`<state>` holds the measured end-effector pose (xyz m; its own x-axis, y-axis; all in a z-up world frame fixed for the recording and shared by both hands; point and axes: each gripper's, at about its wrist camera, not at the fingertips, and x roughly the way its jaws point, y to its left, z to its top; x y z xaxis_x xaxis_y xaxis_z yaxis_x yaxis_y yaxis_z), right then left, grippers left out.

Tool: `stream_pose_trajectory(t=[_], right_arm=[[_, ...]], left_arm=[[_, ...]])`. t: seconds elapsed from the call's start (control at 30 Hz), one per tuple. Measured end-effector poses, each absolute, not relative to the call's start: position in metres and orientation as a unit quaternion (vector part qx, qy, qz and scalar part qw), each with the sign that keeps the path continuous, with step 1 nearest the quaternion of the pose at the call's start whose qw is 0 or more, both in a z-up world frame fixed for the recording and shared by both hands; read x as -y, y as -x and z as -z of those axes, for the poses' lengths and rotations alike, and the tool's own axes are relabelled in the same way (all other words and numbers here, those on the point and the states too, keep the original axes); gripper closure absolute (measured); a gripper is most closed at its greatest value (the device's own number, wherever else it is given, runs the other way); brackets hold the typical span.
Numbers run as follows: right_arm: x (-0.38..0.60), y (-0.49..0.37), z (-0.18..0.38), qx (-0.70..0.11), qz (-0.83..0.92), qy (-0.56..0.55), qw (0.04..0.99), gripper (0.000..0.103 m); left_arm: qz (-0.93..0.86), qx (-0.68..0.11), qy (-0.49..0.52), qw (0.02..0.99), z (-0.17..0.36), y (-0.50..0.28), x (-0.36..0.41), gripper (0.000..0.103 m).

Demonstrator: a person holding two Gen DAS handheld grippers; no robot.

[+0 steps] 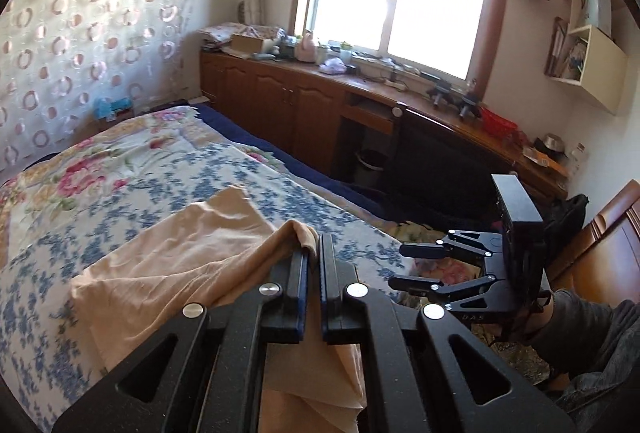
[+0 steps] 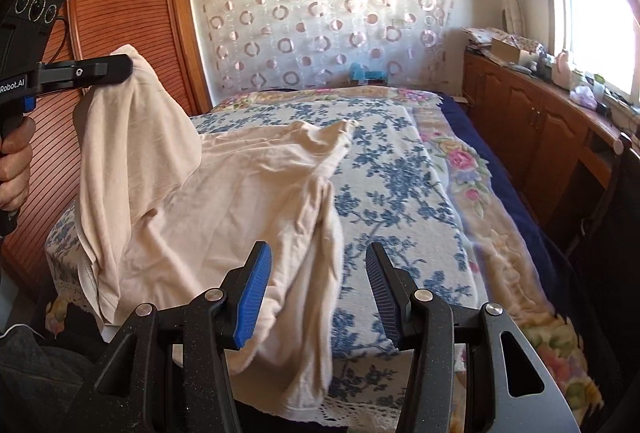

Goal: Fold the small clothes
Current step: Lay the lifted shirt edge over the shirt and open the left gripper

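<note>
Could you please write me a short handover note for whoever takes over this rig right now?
Left gripper: shut on one edge of the beige garment, lifted above the bed.
Right gripper: open and empty, low over the garment's near end.
Garment: mostly spread, rumpled, on the blue floral bedspread; the lifted part hangs from the left gripper.
Done: one edge picked up; no finished fold visible.
Left: probably carry the lifted edge across to make the fold, use the right gripper to steady or take another edge, then flatten.
</note>
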<state>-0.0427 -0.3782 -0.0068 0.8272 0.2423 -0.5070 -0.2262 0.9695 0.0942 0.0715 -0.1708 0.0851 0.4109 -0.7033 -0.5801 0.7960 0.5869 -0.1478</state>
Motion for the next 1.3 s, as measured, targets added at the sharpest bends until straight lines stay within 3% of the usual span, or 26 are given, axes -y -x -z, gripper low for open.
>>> stream_pose_trajectory(t=[0.37, 0.4, 0.47, 0.5, 0.57, 0.63, 1.3], right_arm=[[0.398, 0.045, 0.015, -0.274, -0.112, -0.027, 0.955, 0.052], [0.397, 0.045, 0.015, -0.275, -0.112, -0.027, 0.955, 0.052], [0.397, 0.046, 0.015, -0.276, -0.114, -0.027, 0.954, 0.052], [0.397, 0.046, 0.015, -0.276, -0.114, -0.027, 0.954, 0.052], [0.396, 0.046, 0.015, -0.276, -0.118, -0.026, 0.954, 0.052], [0.395, 0.044, 0.015, -0.276, -0.121, -0.024, 0.953, 0.052], [0.308, -0.007, 0.003, -0.271, -0.205, 0.053, 0.939, 0.051]], left_arm=[[0.439, -0.335, -0.126, 0.824, -0.053, -0.067, 0.205, 0.094], [0.432, -0.331, -0.131, 0.829, -0.055, -0.065, 0.202, 0.089], [0.425, -0.322, -0.131, 0.836, -0.057, -0.066, 0.193, 0.062], [0.423, -0.319, -0.128, 0.839, -0.058, -0.066, 0.188, 0.056], [0.413, -0.317, -0.12, 0.845, -0.057, -0.069, 0.172, 0.033], [0.399, -0.314, -0.116, 0.854, -0.053, -0.071, 0.158, 0.022], [0.225, -0.389, -0.05, 0.892, 0.041, -0.105, 0.02, 0.022]])
